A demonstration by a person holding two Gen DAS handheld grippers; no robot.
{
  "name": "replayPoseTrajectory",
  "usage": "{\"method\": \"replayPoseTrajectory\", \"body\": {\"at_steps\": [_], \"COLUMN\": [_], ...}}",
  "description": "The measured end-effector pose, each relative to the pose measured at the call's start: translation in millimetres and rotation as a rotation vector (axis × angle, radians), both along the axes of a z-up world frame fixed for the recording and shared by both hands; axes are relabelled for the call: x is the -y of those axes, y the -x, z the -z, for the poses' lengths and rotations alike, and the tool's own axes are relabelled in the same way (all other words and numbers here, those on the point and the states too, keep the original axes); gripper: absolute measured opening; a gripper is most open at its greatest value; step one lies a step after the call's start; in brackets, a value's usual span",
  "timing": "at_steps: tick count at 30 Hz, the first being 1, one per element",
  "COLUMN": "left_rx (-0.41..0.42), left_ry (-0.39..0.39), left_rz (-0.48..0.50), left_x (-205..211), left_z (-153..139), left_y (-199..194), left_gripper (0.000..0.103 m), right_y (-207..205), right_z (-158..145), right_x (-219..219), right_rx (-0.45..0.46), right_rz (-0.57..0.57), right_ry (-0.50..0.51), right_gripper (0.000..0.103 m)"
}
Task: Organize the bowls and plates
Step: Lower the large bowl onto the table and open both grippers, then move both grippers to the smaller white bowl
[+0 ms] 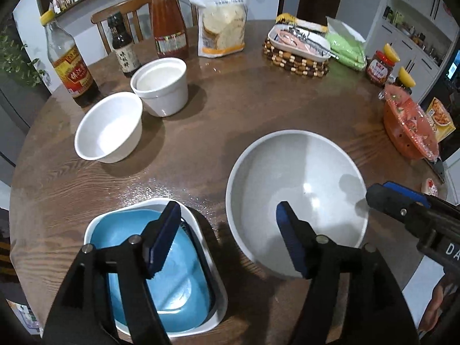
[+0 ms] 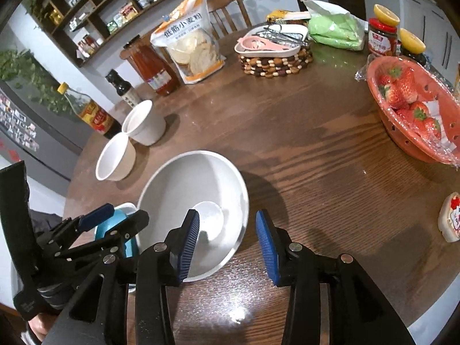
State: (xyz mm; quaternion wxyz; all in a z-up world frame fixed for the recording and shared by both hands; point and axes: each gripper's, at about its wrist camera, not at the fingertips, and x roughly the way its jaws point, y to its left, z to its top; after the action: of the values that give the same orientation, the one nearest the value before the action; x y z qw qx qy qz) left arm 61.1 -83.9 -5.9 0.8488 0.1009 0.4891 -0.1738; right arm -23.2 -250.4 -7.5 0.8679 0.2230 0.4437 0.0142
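A large grey-white bowl (image 1: 296,189) (image 2: 187,195) sits on the wooden table near its front edge. Left of it a blue dish (image 1: 161,276) lies nested in a white square dish (image 1: 201,230); the blue dish (image 2: 115,224) also shows in the right wrist view. Two white cups (image 1: 110,128) (image 1: 162,84) stand farther back left, also in the right wrist view (image 2: 116,158) (image 2: 143,122). My left gripper (image 1: 230,238) is open, between the dishes and the bowl. My right gripper (image 2: 227,244) is open over the bowl's near right rim.
Sauce bottles (image 1: 72,63), a flour bag (image 1: 222,17), a trivet with a tray of utensils (image 1: 299,49), a green bag (image 1: 346,46), jars (image 1: 381,67) and a wrapped strawberry basket (image 2: 414,106) ring the table's back and right. A small packet (image 2: 451,218) lies at right.
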Motion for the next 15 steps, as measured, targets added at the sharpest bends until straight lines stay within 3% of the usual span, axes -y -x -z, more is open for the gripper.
{"method": "replayPoseTrajectory", "body": {"at_steps": [9, 15], "left_rx": [-0.011, 0.008], "left_ry": [0.072, 0.076], "left_rz": [-0.024, -0.045], "left_x": [-16.3, -31.0], "left_z": [-16.7, -23.9], "left_y": [15.5, 27.5], "left_gripper": [0.070, 0.070], "right_y": [15.2, 23.4], "right_z": [-6.1, -13.2], "right_x": [-13.1, -21.6], "right_rx": [0.024, 0.049], "right_rz": [-0.027, -0.053], "right_ry": [-0.009, -0.031], "right_gripper": [0.042, 0.042]}}
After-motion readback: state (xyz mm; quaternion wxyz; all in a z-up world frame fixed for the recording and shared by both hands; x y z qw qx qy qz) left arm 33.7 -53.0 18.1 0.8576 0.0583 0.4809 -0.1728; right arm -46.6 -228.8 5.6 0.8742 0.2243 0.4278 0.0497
